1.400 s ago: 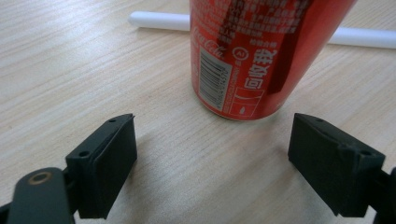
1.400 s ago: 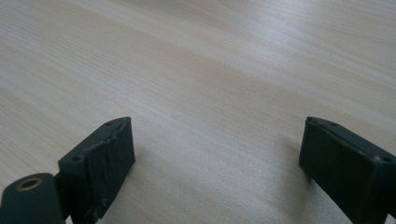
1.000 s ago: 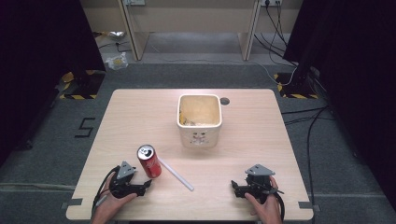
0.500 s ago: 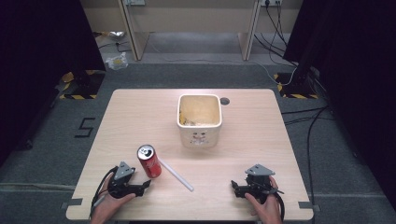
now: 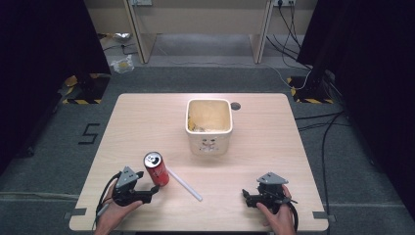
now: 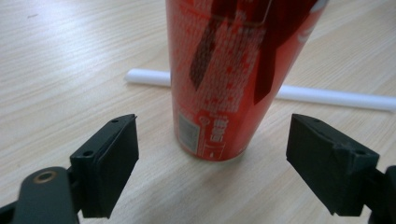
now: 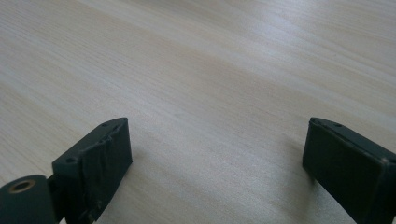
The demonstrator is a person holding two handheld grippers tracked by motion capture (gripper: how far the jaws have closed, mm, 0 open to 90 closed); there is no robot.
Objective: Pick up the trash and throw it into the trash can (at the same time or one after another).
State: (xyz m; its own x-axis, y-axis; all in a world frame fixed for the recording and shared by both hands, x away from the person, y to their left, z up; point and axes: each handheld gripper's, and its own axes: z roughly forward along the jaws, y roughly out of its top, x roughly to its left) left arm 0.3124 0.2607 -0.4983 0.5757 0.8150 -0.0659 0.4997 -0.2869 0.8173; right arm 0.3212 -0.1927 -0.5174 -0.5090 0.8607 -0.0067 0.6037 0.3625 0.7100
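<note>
Your left hand-held gripper (image 5: 152,192) rests low on the bench (image 5: 147,122) with its jaws apart; they have just been closing a little, and the red can (image 5: 156,169) stands upright just ahead of them, between their lines but touching neither pad. Behind the can, as the left gripper view shows it, a white straw (image 6: 327,95) lies flat on the wood. Your right hand-held gripper (image 5: 246,197) sits well apart to the other side, jaws wide, bare wood before it. Farther ahead of both, a cream square bin (image 5: 209,142) stands mid-bench.
</note>
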